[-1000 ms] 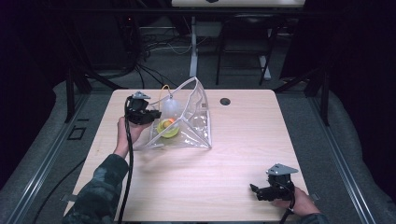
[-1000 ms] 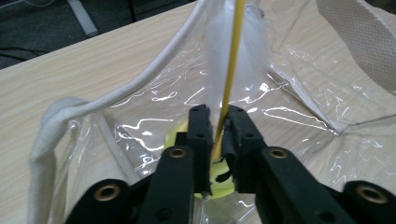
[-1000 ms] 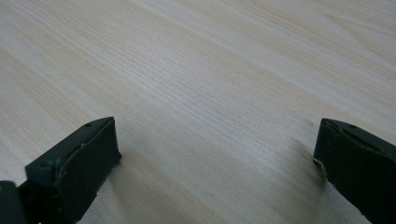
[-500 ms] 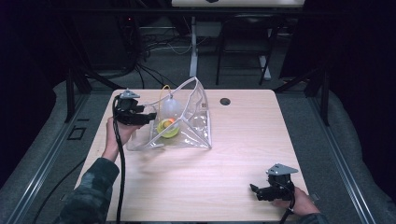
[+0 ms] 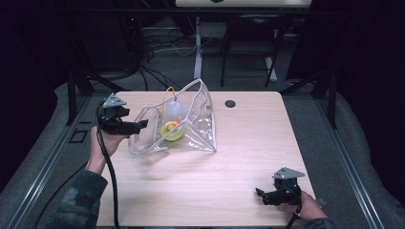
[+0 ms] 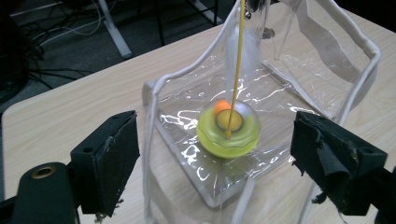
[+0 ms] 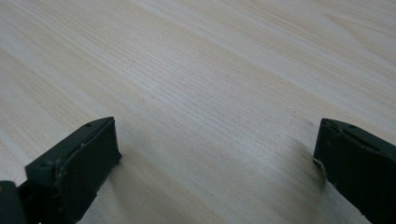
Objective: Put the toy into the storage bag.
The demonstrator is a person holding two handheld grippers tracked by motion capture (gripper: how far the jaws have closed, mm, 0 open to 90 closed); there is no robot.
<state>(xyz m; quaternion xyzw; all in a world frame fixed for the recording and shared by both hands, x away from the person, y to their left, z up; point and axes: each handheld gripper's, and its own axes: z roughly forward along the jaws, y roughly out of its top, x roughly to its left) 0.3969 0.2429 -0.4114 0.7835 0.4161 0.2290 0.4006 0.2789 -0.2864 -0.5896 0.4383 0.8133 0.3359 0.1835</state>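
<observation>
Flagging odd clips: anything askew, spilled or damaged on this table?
Nothing spilled. The clear bag lies on its side, mouth toward the open left claw, a yellow-green ball inside. One left claw pad looks frayed. The right claw is open over bare table.

A light wooden table [image 5: 239,157] has a small dark round grommet [image 5: 230,103] near its far edge.

A clear plastic pouch [image 5: 191,129] with white piping along its edges lies on the far left part of the wooden table [image 5: 248,157], its mouth gaping toward the left and its upper flap standing up in a peak. Inside it, on the bottom panel, sits a round yellow-green toy [image 6: 228,130] with a clear domed top and an orange spot beside its centre. A thin yellow cord [image 6: 238,60] rises straight up from the dome's middle.
</observation>
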